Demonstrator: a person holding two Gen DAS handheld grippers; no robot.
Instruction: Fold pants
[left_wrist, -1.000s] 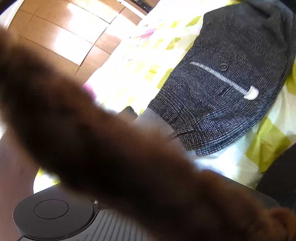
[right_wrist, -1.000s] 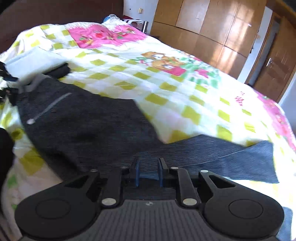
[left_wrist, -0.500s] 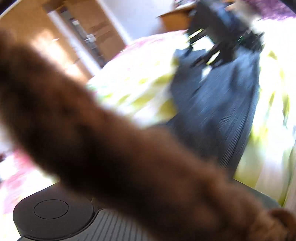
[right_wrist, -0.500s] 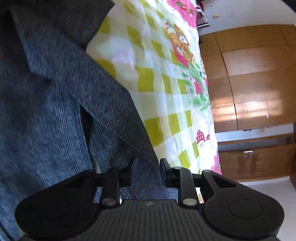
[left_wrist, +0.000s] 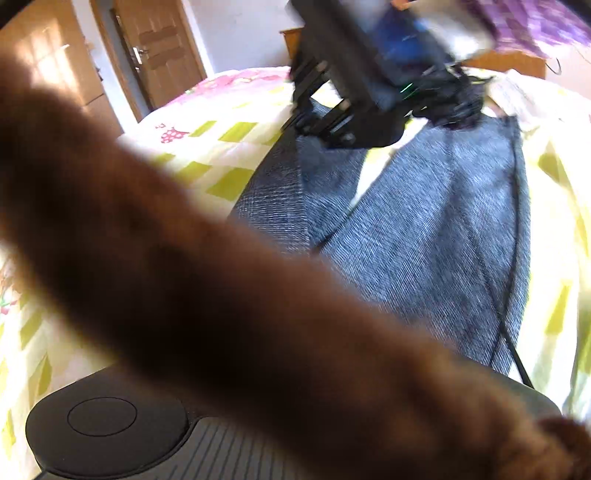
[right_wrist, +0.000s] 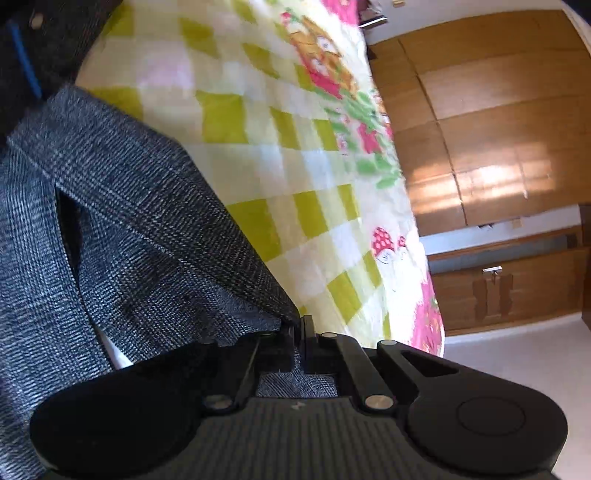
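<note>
Grey woven pants (left_wrist: 424, 236) lie on a checked bedspread (left_wrist: 229, 147). In the right wrist view my right gripper (right_wrist: 297, 332) is shut on a folded edge of the pants (right_wrist: 155, 221), with cloth pinched between its pads. The left wrist view shows that same gripper (left_wrist: 317, 136) at the far end of the pants, holding a corner. A blurred brown fuzzy sleeve (left_wrist: 221, 295) covers my left gripper's fingers; only its black body (left_wrist: 110, 435) shows. Its jaws are closing, and I cannot see whether anything is between them.
A thin black cable (left_wrist: 509, 314) runs over the pants on the right. Wooden wardrobe doors (right_wrist: 480, 129) and pale floor (right_wrist: 517, 369) lie beyond the bed's edge. A wooden door (left_wrist: 162, 48) stands behind the bed, with purple cloth (left_wrist: 535, 26) at the top right.
My right gripper rolled onto its side and its jaws closed on the pants edge. The left wrist view swung from the waistband and pocket to look along the pants toward the right gripper.
</note>
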